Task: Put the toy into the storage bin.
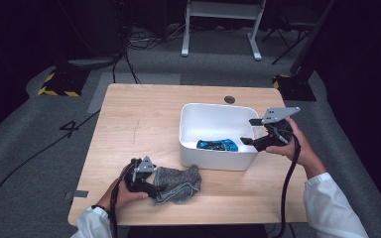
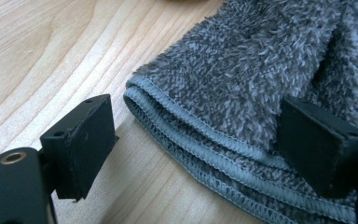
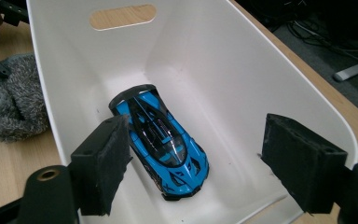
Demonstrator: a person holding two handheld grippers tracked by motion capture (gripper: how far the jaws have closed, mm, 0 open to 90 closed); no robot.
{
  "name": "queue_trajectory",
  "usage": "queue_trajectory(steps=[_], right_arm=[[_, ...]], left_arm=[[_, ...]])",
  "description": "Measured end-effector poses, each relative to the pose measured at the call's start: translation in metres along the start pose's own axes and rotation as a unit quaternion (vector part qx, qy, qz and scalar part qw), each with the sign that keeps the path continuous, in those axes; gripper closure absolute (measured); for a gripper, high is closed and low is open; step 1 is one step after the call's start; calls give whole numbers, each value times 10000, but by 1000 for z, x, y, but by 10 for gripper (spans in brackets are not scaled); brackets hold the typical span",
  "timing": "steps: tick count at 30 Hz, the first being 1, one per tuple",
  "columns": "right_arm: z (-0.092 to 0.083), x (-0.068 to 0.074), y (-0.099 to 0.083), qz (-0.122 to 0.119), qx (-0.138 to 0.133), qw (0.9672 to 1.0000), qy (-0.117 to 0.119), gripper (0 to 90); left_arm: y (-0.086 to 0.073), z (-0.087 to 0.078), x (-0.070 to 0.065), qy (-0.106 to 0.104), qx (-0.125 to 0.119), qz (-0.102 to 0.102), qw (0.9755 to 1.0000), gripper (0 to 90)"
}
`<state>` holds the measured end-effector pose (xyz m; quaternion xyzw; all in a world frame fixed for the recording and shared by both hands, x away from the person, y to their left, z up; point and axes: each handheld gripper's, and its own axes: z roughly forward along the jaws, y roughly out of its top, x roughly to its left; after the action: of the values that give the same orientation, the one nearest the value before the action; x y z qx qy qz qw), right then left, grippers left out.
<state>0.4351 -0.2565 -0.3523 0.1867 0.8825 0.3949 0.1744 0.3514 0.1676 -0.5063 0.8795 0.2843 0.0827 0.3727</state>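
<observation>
A grey fluffy cloth [image 1: 181,183] lies crumpled near the table's front edge. My left gripper [image 1: 158,188] is down at the cloth's left side. Its jaws stand open around the cloth's hemmed folded edge [image 2: 205,135], with the right pad [image 2: 319,142] against the pile and the left pad [image 2: 81,142] over bare wood. A blue toy car [image 1: 218,145] lies in the white bin [image 1: 218,159], close to its front wall. My right gripper [image 1: 250,132] hovers open over the bin's right end. In the right gripper view the blue toy car [image 3: 161,140] lies below and between the pads.
The wooden table [image 1: 139,124] has a round grommet [image 1: 229,99] at its far edge and a strip of tape [image 1: 77,194] at the front left corner. Cables, white desk legs [image 1: 184,29] and yellow-black striped bases [image 1: 59,82] stand on the floor beyond.
</observation>
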Motion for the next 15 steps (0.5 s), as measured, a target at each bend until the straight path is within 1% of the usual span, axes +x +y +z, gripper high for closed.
queue_trajectory(steps=[2,6,10,12,15], right_arm=[[-4,2,-1,-38,-57,10000,-65,239],[-12,5,-3,-24,-183,9998,-98,233],[-19,7,-6,-16,-206,9996,-173,228],[-22,9,-7,-3,-206,9995,-260,224],[-26,11,-10,2,-245,9993,-277,224]], left_arm=[[0,0,0,0,0,1,10000,140],[0,0,0,7,3,5,10000,140],[0,0,0,7,2,3,10000,140],[0,0,0,8,0,5,10000,139],[0,0,0,10,2,5,10000,139]])
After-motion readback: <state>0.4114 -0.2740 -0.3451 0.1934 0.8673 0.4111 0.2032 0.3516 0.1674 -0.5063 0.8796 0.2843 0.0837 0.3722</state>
